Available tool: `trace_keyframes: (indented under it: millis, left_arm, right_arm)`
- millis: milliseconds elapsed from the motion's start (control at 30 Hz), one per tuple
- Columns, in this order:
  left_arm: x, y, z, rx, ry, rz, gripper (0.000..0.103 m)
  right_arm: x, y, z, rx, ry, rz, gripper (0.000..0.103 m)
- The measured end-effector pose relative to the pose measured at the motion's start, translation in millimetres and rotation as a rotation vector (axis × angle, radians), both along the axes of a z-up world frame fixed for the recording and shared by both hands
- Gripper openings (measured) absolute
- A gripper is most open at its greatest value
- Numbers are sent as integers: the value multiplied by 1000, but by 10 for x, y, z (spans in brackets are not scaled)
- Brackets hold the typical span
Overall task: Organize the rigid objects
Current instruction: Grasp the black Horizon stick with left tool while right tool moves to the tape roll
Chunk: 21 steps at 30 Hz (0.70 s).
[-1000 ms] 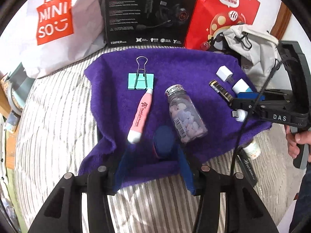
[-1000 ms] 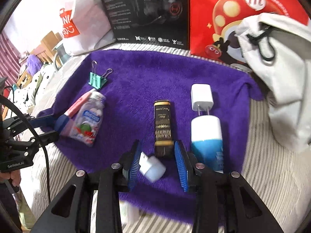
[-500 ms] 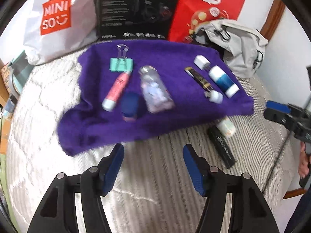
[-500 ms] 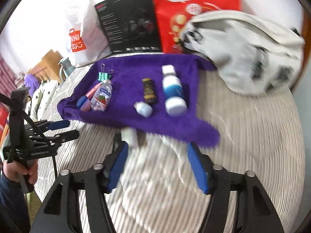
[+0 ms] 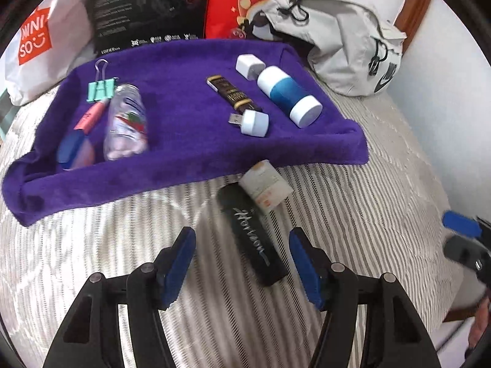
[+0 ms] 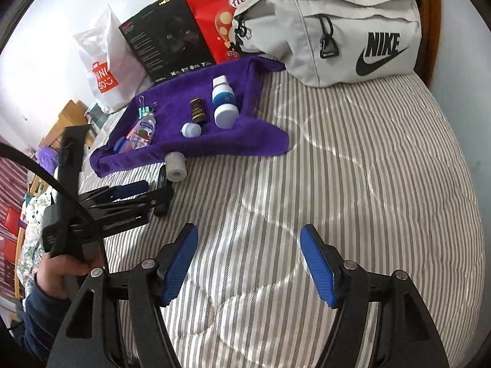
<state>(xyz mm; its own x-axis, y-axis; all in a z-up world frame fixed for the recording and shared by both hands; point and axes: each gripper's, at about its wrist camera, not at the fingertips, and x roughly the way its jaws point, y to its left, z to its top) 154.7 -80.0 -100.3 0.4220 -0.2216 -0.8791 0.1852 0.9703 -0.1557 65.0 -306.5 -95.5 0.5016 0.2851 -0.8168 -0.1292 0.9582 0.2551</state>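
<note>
I am working over a bed covered in a grey-and-white striped quilt (image 6: pixel 353 184). A purple towel (image 5: pixel 184 165) lies across its far half, its near edge folded into a thick roll. To the right of the towel the quilt runs wide and bare up to a grey Nike bag (image 6: pixel 331 30).

On the towel I count seven things: one mint binder clip (image 5: pixel 101 89), one pink pen (image 5: pixel 90 116), one blue cap (image 5: pixel 70 150), one clear bottle of pale tablets (image 5: pixel 125 125), one black-and-gold stick (image 5: pixel 231 96), one white charger plug (image 5: pixel 248 66), one white-and-blue tube (image 5: pixel 287 95), plus a small white USB light (image 5: pixel 253 122).

Off the towel, just beside its near edge, two things lie touching: one white jar (image 5: pixel 265 185) and one black case (image 5: pixel 253 236) with script lettering.

My left gripper (image 5: pixel 242 263) is spread wide, low over the quilt, with the black case between its blue pads, not touching them. My right gripper (image 6: pixel 248 263) is also spread wide and empty, over bare quilt, well apart from the towel. My left hand (image 6: pixel 61 273) wraps the handle.
</note>
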Motion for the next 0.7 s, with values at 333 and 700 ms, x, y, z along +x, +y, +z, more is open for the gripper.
trace_keyframes:
  millis: [333, 700]
  left_arm:
    - [-83, 298, -33, 64, -27, 44, 61]
    - [-58, 79, -24, 128, -55, -41, 21]
  right_arm:
    - [-57, 65, -140, -18, 30, 14, 69]
    - [-30, 174, -161, -42, 49, 43, 69]
